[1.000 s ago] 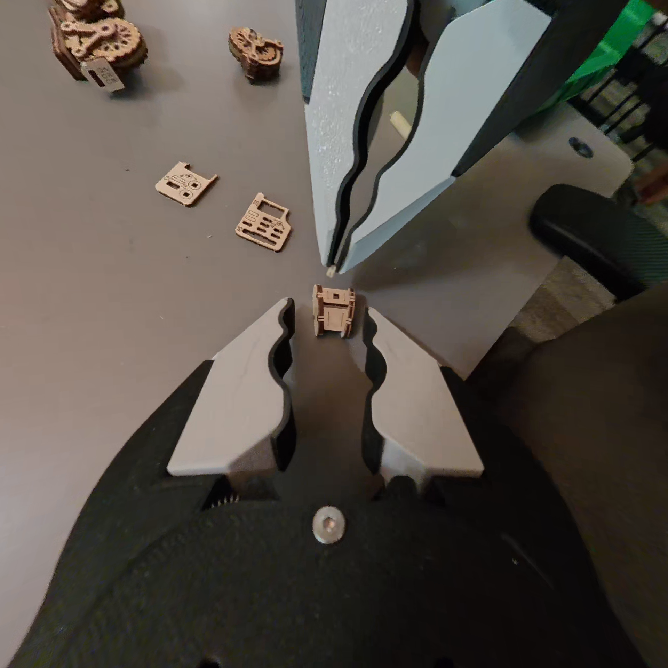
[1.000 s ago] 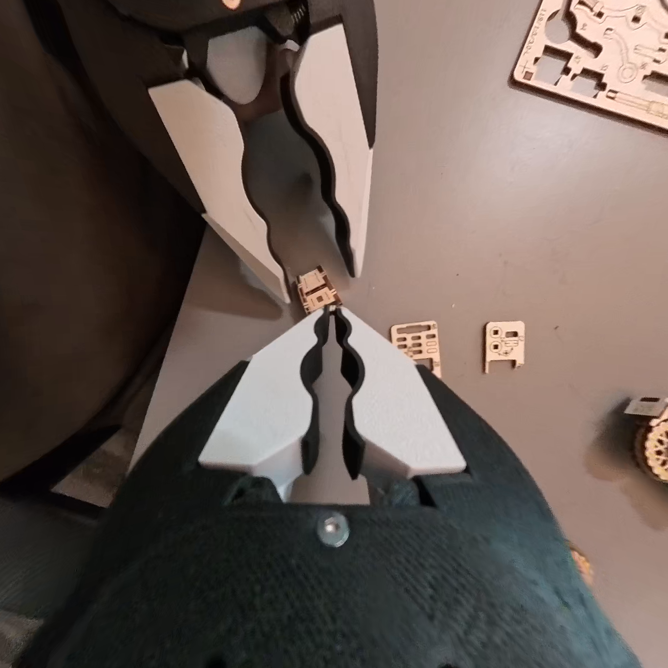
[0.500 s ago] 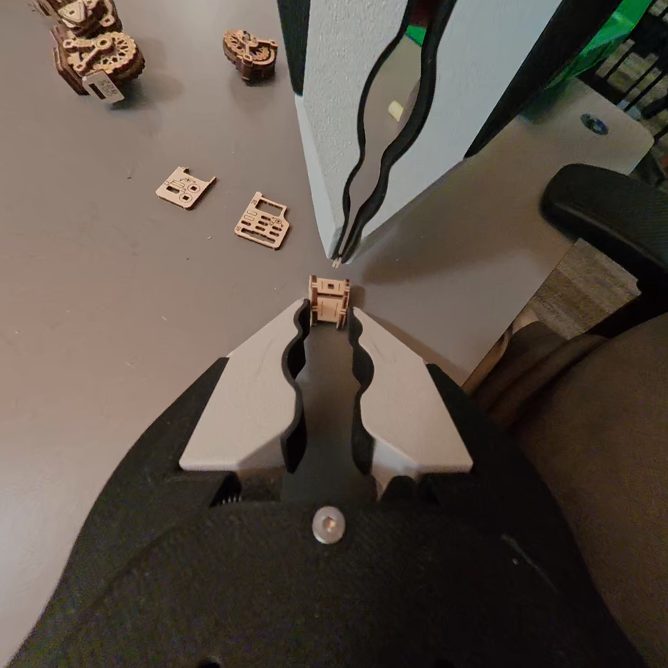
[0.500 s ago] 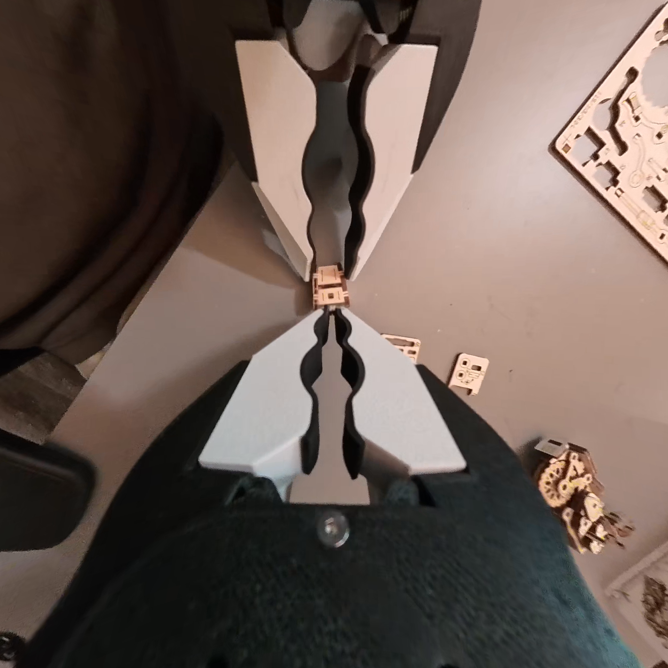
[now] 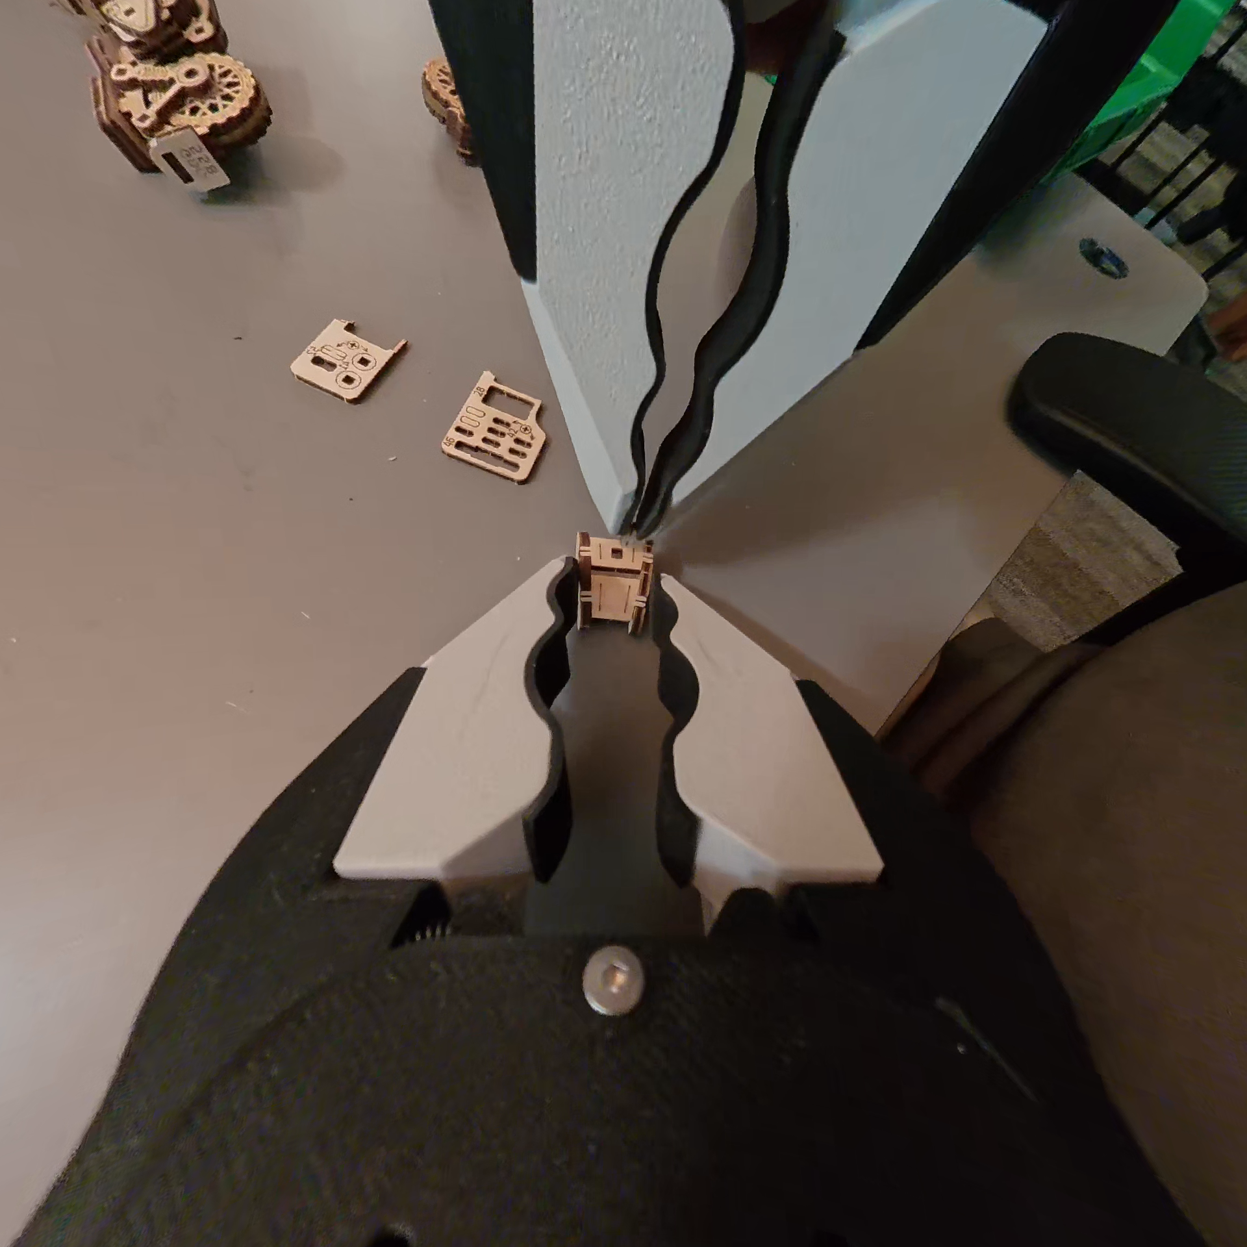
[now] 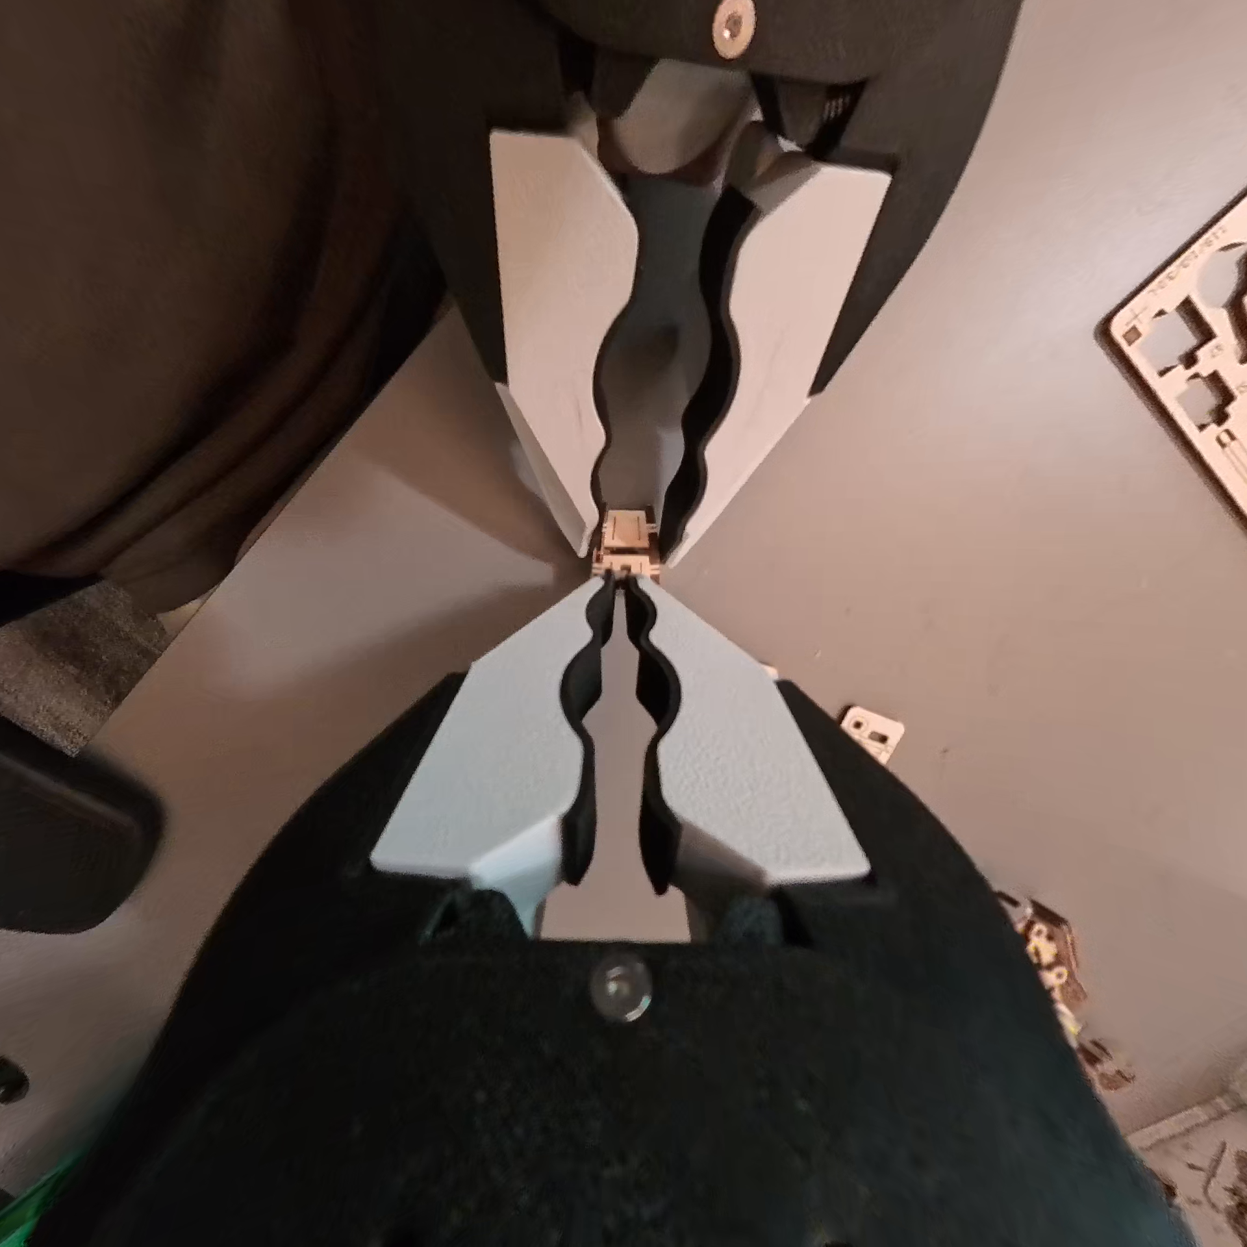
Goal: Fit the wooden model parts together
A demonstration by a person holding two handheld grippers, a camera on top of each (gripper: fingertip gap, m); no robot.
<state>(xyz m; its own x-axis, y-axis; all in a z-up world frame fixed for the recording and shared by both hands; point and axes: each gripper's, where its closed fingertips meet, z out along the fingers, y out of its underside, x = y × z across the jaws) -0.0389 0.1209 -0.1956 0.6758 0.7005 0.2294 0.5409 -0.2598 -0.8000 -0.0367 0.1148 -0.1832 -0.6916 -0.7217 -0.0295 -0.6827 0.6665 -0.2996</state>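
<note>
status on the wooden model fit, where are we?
Done: small boxy wooden block already slotted together and gripped in the left tongs. In hand: right tongs, pinched on a tiny wooden peg, at the block's top edge. Left: seating it; two flat cut-out wooden plates untouched on the grey table.

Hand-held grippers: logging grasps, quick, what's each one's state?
Left hand-held gripper: shut on wooden block.
Right hand-held gripper: shut on a tiny peg.

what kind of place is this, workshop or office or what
Probably an office desk used for hobby model building: a grey desk with a black chair armrest beside it, finished wooden gear models and a punched-out wooden parts sheet lying on it.
</note>
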